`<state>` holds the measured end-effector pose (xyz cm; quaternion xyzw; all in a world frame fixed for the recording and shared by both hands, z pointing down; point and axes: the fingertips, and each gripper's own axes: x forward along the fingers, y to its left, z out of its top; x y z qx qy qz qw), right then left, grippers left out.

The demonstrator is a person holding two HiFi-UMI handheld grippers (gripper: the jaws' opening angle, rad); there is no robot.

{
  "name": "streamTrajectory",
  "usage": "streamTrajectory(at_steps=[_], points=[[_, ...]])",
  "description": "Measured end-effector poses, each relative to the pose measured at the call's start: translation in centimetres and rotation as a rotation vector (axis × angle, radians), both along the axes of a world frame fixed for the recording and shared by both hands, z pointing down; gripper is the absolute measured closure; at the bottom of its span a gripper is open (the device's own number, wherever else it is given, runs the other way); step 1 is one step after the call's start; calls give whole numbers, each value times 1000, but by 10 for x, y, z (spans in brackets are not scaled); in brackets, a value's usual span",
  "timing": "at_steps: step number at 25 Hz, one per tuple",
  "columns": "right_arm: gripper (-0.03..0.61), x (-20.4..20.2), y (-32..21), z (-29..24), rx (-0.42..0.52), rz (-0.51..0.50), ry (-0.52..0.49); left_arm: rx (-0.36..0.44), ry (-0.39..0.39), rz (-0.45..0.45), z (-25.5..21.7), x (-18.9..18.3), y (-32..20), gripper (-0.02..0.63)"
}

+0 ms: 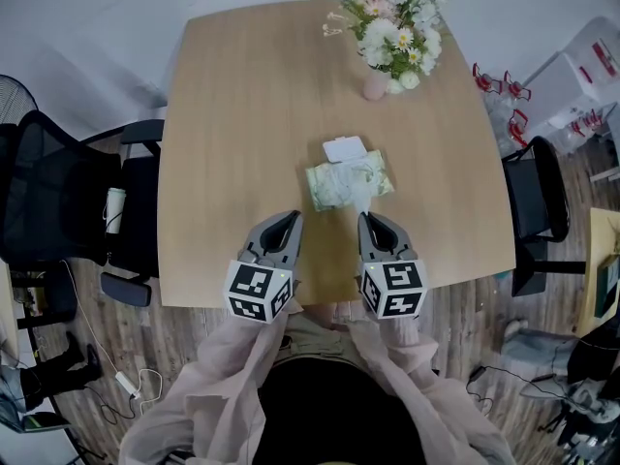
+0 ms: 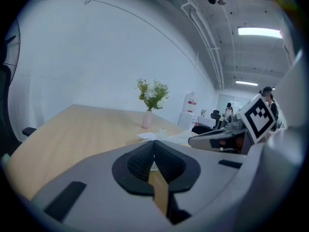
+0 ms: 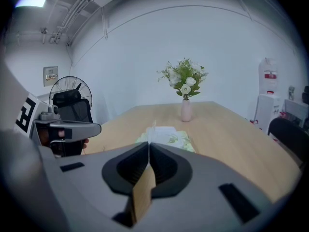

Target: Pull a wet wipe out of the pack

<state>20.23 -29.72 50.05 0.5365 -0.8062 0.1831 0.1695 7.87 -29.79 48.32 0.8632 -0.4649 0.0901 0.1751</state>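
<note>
Wipe pack (image 1: 349,180) (image 3: 170,138), green-white print, lies flat near mid-table, slightly toward the person's side. Its white lid flap (image 1: 344,149) is flipped open on the far side. A bit of white stands up at the opening in the right gripper view; can't tell if it's a wipe.

Right gripper (image 1: 372,223) (image 3: 148,146) sits just short of the pack's near edge, jaws pressed together w/ nothing between. Left gripper (image 1: 287,223) (image 2: 154,146) is beside it, left of the pack, not touching it, jaws likewise together and empty.

Wooden table (image 1: 242,114) carries a pink vase w/ flowers (image 1: 392,37) at the far end. Black chair (image 1: 48,192) stands at the table's left side.
</note>
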Motion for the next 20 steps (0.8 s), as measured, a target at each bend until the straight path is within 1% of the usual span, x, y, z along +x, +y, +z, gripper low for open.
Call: streamTrajectory(at_steps=[20], points=[[560, 3, 18, -5, 12, 35, -11, 17, -3, 18, -6, -1, 13, 603]])
